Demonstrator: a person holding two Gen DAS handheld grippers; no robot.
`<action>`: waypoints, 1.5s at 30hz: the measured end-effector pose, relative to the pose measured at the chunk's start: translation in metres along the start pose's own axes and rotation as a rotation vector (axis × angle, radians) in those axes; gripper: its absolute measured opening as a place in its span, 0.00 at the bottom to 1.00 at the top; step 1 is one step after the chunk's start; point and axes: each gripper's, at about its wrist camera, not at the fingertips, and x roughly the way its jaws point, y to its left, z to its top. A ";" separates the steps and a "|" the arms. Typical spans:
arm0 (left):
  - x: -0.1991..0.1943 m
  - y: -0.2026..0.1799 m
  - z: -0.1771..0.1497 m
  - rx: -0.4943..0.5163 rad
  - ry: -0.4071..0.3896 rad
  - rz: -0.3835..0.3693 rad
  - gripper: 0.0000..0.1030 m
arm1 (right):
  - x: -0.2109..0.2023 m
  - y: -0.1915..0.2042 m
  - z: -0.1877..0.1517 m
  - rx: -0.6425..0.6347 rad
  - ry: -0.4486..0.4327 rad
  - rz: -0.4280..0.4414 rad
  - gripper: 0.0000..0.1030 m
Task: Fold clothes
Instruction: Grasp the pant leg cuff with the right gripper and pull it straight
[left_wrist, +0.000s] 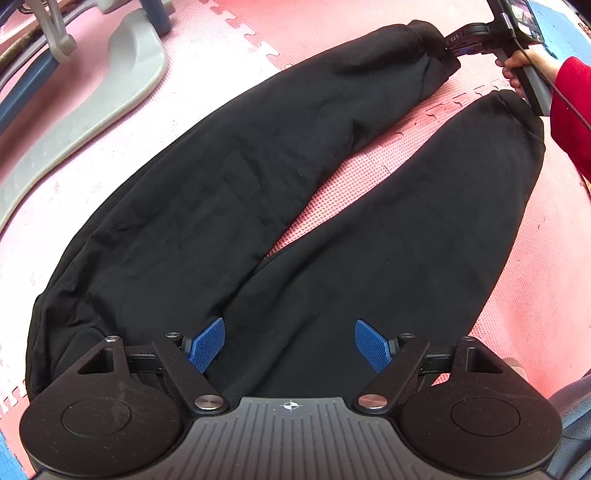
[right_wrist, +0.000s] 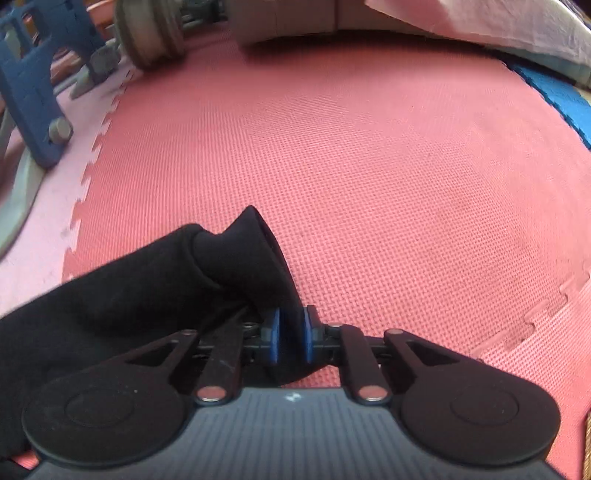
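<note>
Black sweatpants (left_wrist: 229, 192) lie spread on the red foam mat, legs apart in a V that runs away from me. My left gripper (left_wrist: 290, 345) hovers open over the crotch and waist end, blue pads wide apart with nothing between them. At the far end of the left leg, my right gripper (left_wrist: 452, 47) pinches the cuff, held by a hand (left_wrist: 524, 61) in a red sleeve. In the right wrist view my right gripper (right_wrist: 290, 332) is shut on the black cuff (right_wrist: 240, 258), which stands up from the mat.
The red interlocking foam mat (right_wrist: 369, 166) stretches wide ahead of the right gripper. A grey plastic base (left_wrist: 96, 107) and blue frame (right_wrist: 33, 85) stand at the left edge. A blue mat tile (right_wrist: 554, 96) and pale cloth (right_wrist: 480, 22) lie at the far right.
</note>
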 end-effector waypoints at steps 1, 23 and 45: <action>0.000 0.001 0.000 -0.002 0.004 -0.001 0.77 | 0.000 0.002 -0.002 -0.019 -0.012 0.003 0.35; 0.004 0.006 -0.005 -0.178 0.073 0.030 0.77 | 0.072 -0.018 0.081 0.257 0.294 0.311 0.13; 0.019 -0.009 0.007 -0.147 0.041 0.004 0.77 | 0.063 -0.026 0.082 0.329 -0.178 0.113 0.01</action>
